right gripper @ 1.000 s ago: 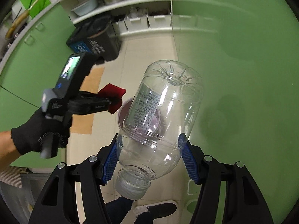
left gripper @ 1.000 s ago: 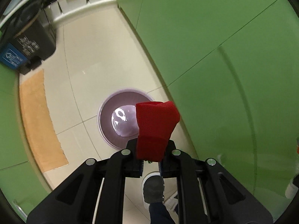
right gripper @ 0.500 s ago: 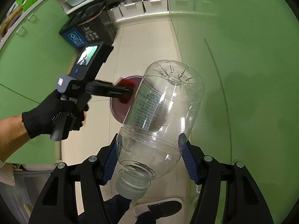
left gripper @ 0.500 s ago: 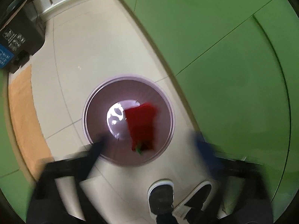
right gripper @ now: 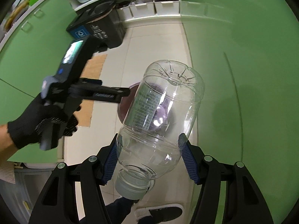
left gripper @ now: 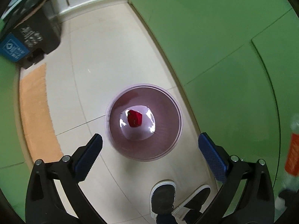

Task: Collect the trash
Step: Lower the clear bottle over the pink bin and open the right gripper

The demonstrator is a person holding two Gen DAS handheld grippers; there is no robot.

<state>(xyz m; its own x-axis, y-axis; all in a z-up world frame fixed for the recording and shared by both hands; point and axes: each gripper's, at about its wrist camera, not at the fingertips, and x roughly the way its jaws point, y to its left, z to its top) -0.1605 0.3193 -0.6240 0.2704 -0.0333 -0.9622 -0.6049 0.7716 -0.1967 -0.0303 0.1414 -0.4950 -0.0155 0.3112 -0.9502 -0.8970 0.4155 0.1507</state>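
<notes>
Left claw [left gripper: 149, 145] spread wide, holding nothing, above round purple bin [left gripper: 168, 149]. Crumpled red cloth [left gripper: 135, 119] lying at its shiny bottom. Right claw [right gripper: 148, 160] squeezing clear, smooth plastic bottle [right gripper: 160, 115], white ridged cap down.

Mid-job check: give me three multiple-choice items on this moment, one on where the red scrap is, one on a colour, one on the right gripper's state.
1. Where is the red scrap?
A. In the left gripper
B. At the bottom of the round bin
C. On the orange mat

2. What colour are the cabinet doors?
A. Green
B. White
C. Blue

3. What is the right gripper doing?
A. Open and empty
B. Shut on nothing
C. Shut on the clear bottle

Answers: 1 B, it lies inside the bin below the open left jaws; 2 A, the doors are green; 3 C, the blue pads press the bottle's sides.
</notes>
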